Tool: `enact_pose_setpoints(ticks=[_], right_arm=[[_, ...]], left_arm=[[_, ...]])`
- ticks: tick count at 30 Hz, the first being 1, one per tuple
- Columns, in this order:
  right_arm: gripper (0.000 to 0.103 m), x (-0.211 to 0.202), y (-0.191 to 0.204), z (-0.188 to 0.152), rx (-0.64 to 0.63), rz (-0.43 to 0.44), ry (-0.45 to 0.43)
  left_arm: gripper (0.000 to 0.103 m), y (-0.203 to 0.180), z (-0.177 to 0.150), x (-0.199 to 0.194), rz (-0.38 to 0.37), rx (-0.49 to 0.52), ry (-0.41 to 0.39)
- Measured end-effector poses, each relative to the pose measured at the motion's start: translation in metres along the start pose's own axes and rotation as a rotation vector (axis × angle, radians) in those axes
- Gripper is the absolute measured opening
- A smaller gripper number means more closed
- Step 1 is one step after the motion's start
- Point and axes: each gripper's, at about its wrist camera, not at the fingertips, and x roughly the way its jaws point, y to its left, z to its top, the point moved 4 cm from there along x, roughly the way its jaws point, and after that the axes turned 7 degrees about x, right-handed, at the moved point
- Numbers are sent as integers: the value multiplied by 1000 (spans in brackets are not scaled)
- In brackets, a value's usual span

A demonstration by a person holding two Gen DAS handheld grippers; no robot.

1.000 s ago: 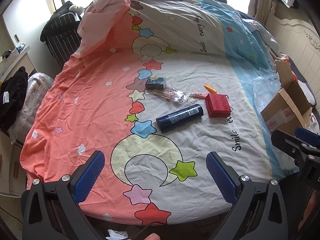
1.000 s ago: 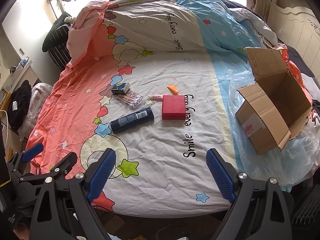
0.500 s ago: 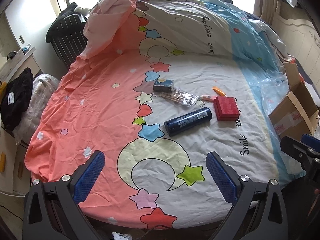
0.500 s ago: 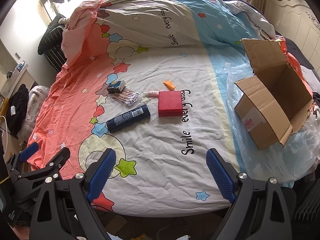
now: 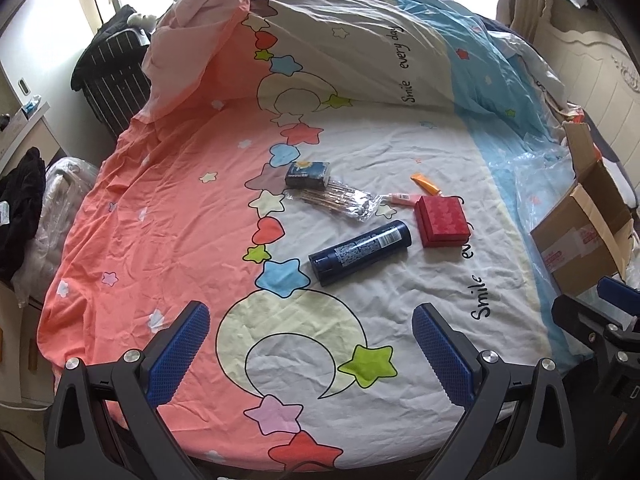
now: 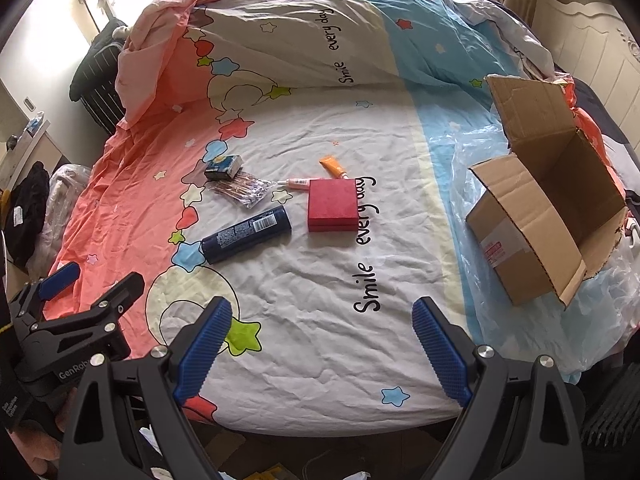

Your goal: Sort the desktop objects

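Note:
On the star-patterned bedsheet (image 5: 168, 208) lie a dark blue can (image 5: 360, 252) (image 6: 246, 234), a red box (image 5: 441, 221) (image 6: 332, 205), a small blue packet (image 5: 307, 175) (image 6: 223, 168), a clear bag of sticks (image 5: 340, 200) (image 6: 242, 192), a pink tube (image 5: 402, 199) (image 6: 298, 183) and an orange tube (image 5: 426, 183) (image 6: 333, 167). An open cardboard box (image 6: 548, 216) (image 5: 580, 236) sits at the right on clear plastic. My left gripper (image 5: 310, 354) hangs open over the bed's near edge, well short of the can. My right gripper (image 6: 322, 350) is open too, empty, near the front edge.
A bunched duvet (image 5: 320, 48) fills the far half of the bed. A striped black suitcase (image 5: 112, 80) and a cabinet (image 5: 24, 132) with dark clothes stand at the left. A white headboard (image 6: 592, 44) is at the right. A hand (image 6: 28, 450) holds the left gripper.
Both grippers have drifted slightly and moved a little closer over the bed; the objects now sit lower and nearer in both views. Nothing was grasped.

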Motion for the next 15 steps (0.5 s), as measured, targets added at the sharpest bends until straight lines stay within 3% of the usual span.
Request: enact_pose_setpoints(ticks=[9,15], right_arm=[[90,23,2,12,-16,9,50],[90,45,3,25,-26,15,80]], left_arm=[[103,-2,15,27,-53,-12,29],[103,-2,30,51,-27,4,54]])
